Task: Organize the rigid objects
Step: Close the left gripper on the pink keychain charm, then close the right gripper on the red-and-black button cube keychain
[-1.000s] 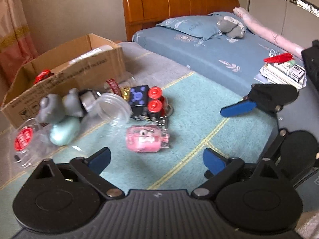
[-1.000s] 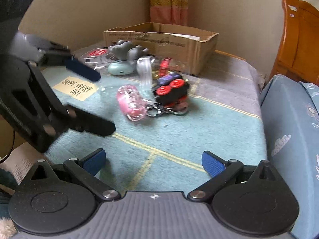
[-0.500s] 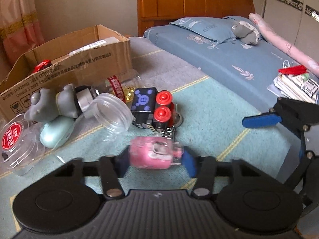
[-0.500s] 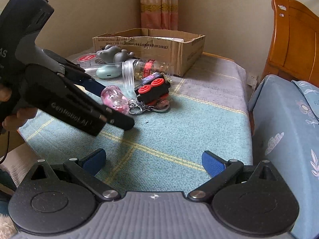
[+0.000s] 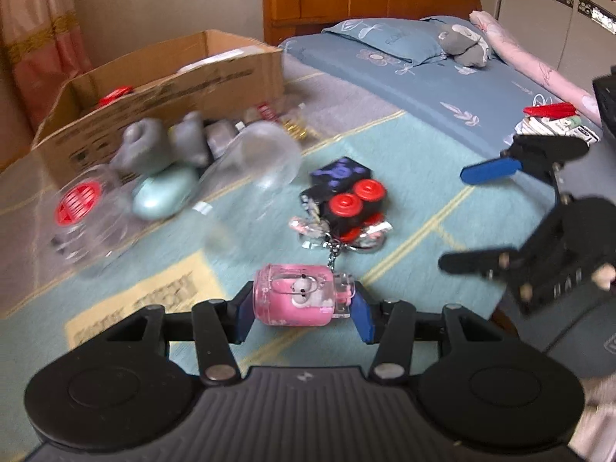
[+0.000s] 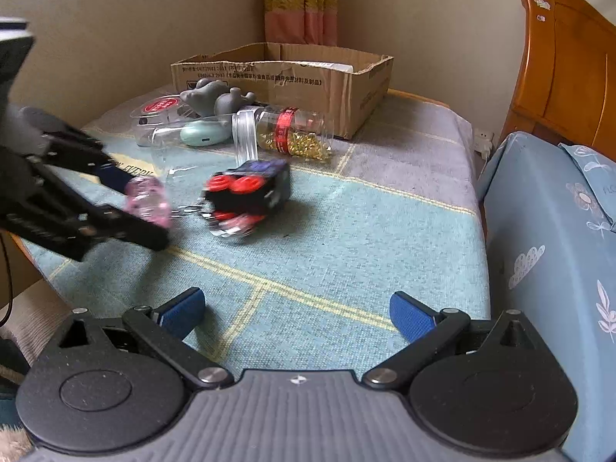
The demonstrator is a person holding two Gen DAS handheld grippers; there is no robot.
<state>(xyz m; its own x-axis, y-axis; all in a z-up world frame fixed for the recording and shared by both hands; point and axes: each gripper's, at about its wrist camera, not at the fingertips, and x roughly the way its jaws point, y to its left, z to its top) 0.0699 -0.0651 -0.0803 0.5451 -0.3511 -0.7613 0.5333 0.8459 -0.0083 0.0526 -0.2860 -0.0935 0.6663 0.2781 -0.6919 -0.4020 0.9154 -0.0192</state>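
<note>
My left gripper (image 5: 302, 313) is shut on a pink jar-shaped keychain charm (image 5: 298, 300); it also shows in the right wrist view (image 6: 150, 202). A chain ties the charm to a black cube with red buttons (image 5: 344, 198), which lies blurred on the cloth in the right wrist view (image 6: 248, 192). My right gripper (image 6: 294, 312) is open and empty above the teal cloth, and shows at the right of the left wrist view (image 5: 496, 196). An open cardboard box (image 5: 161, 88) stands at the back.
Beside the box lie a grey plush toy (image 5: 161, 146), a mint case (image 5: 165, 192), clear plastic jars (image 5: 250, 165) and a bottle of gold beads (image 6: 292, 133). A bed (image 5: 442, 73) with a wooden headboard (image 6: 566, 69) borders the cloth-covered table.
My left gripper closed on the pink charm and lifted it back toward me, dragging the chained black cube along. My right gripper stayed open, drawing slightly nearer.
</note>
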